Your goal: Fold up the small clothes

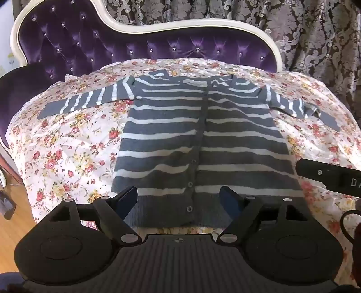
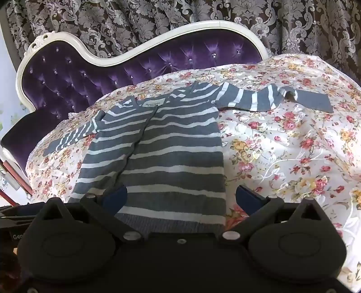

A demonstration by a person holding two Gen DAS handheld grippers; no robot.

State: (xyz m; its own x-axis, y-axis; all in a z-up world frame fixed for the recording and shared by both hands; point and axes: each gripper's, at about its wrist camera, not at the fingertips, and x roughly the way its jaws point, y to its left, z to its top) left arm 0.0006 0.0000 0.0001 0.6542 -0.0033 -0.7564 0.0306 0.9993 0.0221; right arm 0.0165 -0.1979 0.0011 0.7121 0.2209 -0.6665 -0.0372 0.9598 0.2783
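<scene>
1. Grey-and-white striped cardigan (image 1: pixel 200 139) is spread flat on the flowery bedspread (image 1: pixel 67 153), buttoned up, collar toward the top of the frame, hem at the bottom right by my grippers.
2. Both sleeves are stretched out sideways. In the left wrist view one sleeve (image 1: pixel 90 99) runs to the upper left, and the other sleeve (image 1: pixel 300 106) runs to the upper right with its cuff a bit crumpled.
3. My left gripper (image 1: pixel 179 200) hovers over the hem, fingers apart, nothing pinched between them as far as I can see.
4. My right gripper (image 2: pixel 180 198) is over the hem's right-hand corner, fingers spread wide; cloth lies under the gap but the pads aren't pressing it.
5. Part of the right gripper also pokes into the left view at the right edge.
6. Behind the bed, a purple tufted headboard (image 2: pixel 90 74) with a white frame fills the upper left, with patterned curtains (image 2: pixel 203 11) along the top.
</scene>
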